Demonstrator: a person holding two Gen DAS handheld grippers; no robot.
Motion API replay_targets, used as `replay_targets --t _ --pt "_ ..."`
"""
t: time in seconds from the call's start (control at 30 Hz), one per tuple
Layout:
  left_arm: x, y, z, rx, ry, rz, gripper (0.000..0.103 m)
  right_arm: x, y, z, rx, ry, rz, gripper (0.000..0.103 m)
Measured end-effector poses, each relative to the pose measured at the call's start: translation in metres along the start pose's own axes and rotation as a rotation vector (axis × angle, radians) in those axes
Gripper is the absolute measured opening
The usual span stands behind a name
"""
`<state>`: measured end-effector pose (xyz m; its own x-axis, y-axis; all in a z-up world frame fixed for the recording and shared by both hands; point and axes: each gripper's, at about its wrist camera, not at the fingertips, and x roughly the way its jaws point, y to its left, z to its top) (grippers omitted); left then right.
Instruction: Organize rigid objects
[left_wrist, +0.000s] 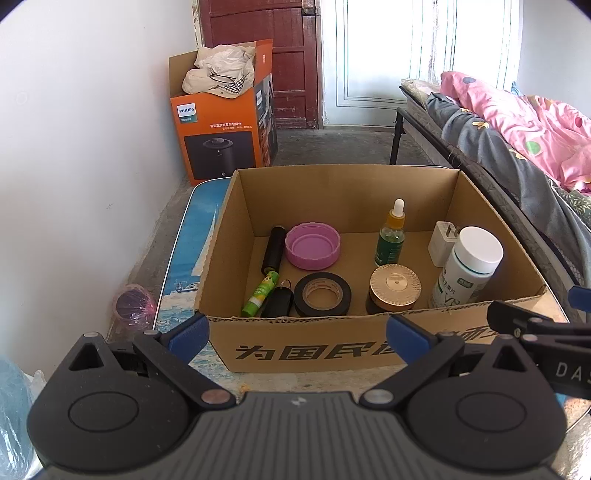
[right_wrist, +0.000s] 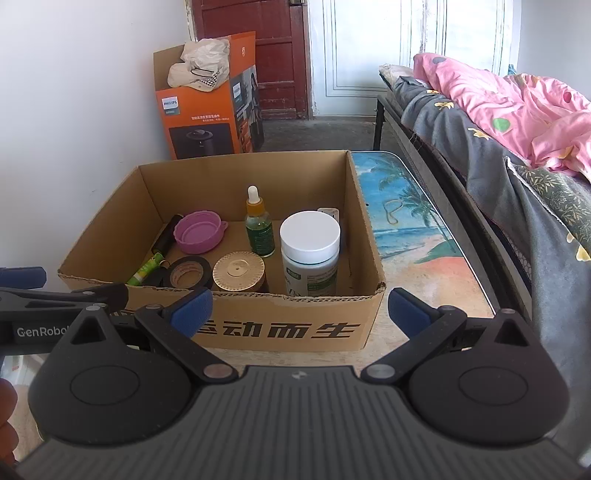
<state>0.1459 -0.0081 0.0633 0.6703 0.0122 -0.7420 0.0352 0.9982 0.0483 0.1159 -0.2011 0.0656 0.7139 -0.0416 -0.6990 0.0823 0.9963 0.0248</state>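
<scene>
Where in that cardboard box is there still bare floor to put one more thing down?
The cardboard box has bare floor along its back wall, behind the pink lid and the dropper bottle. A smaller gap lies between the lid and that bottle. The near left is crowded: glue stick, black tape roll and gold-lidded jar sit close together.

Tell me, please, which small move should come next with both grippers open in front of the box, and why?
Probably draw both back and stop. The left gripper and right gripper are open and empty, and every small item in view, such as the white-capped bottle and tape roll, already sits inside the cardboard box.
</scene>
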Motion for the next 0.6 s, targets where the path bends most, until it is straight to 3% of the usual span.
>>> replay_targets --t 0.6 --pt "-0.001 0.0013 0.0015 -0.01 0.001 -0.006 0.102 -0.0021 0.0023 0.002 -0.008 -0.003 -0.01 0.102"
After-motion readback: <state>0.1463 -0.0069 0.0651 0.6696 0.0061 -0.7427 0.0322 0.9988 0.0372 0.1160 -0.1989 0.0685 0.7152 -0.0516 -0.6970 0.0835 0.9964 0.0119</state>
